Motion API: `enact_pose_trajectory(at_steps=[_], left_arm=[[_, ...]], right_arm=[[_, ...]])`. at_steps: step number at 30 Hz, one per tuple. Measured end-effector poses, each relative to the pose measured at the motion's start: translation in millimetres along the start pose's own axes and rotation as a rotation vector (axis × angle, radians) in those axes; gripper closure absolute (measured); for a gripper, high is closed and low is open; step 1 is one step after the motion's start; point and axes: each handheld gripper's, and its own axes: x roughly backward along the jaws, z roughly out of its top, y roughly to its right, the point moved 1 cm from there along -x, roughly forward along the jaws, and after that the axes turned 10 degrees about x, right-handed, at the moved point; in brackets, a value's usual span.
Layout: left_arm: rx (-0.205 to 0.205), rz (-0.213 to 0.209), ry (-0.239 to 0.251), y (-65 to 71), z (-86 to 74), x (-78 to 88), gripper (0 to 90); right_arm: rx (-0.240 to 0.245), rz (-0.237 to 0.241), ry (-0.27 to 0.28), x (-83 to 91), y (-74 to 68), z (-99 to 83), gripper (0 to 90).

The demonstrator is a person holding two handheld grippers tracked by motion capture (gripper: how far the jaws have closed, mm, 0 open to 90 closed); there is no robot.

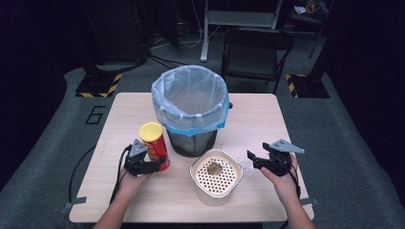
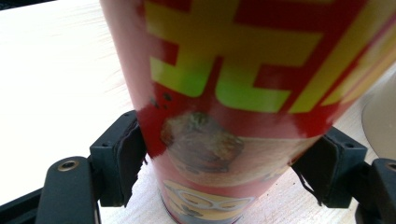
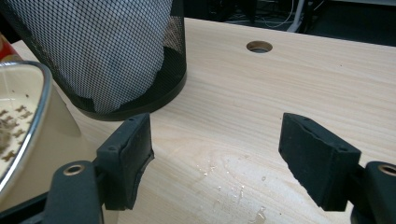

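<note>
Jaws of your left gripper (image 1: 160, 164) were clenched on the red and yellow can (image 1: 154, 140), one pad on each side of its lower body, as the left gripper view (image 2: 219, 163) made plain. That can (image 2: 233, 93) stood upright on the wooden surface (image 1: 258, 119), just left of the mesh bin (image 1: 191, 140) with its pale liner. Your right gripper (image 1: 252, 160) sat to the right of the white strainer bowl (image 1: 216, 174), near its rim, with its jaws released and nothing between them. In the right gripper view (image 3: 215, 158) those jaws stood wide over bare wood, where a few wet drops (image 3: 233, 191) lay. The bowl's rim (image 3: 37, 107) showed at the left edge there. A brownish clump (image 1: 213, 168), perhaps food scraps, lay in the strainer.
</note>
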Motion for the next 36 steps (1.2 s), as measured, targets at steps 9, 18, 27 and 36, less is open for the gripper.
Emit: enact_pose_trajectory(at_steps=[9, 18, 27, 36], left_arm=[[-0.032, 0.0, -0.017, 5.5, 6.7, 12.6, 24.0], [-0.031, -0.031, -0.037, 15.2, 29.8, 40.4, 24.0], [-0.05, -0.044, -0.032, 23.4, 55.2, 67.2, 24.0], [-0.06, -0.074, -0.019, 34.2, 90.3, 97.0, 24.0]], right_arm=[[-0.011, -0.03, -0.02, -5.7, 0.8, -19.7, 25.1], [-0.027, -0.04, -0.043, -8.0, 7.0, -29.7, 25.1], [-0.017, -0.039, -0.063, -11.5, 5.0, -33.0, 25.1], [-0.016, -0.045, -0.071, -11.9, 5.5, -34.2, 25.1]])
